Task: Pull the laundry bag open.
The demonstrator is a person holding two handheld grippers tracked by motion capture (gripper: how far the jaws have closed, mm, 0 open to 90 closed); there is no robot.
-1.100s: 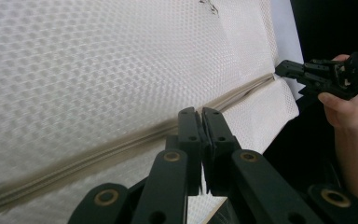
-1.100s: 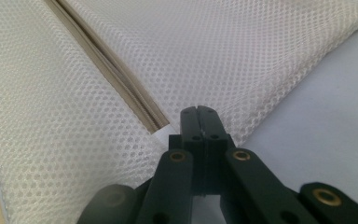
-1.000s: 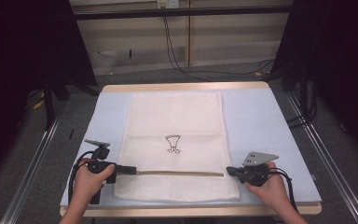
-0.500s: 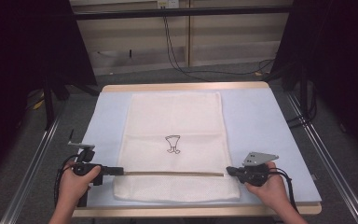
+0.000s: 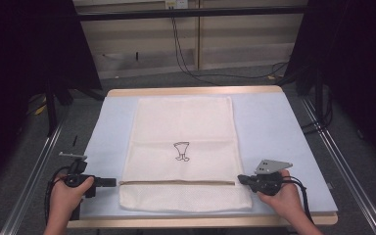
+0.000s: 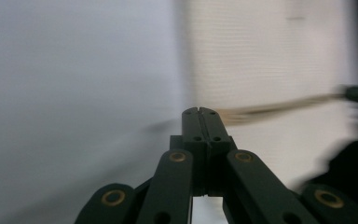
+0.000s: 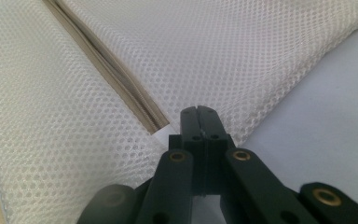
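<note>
Now the left tool (image 5: pixel 111 182), jaws together, has slid out toward 9 o'clock off the mesh bag (image 5: pixel 183 147) lying mid-surface; right tool (image 5: pixel 242 179) sits closed at the zipper (image 5: pixel 176 182) end. Zipper appears fully run.

Lay flat at table centre: cream mesh laundry bag (image 5: pixel 183 152), small dark goblet print mid-panel, tan zipper (image 5: pixel 176 182) running nine to three o'clock near the six o'clock edge, closed.
</note>
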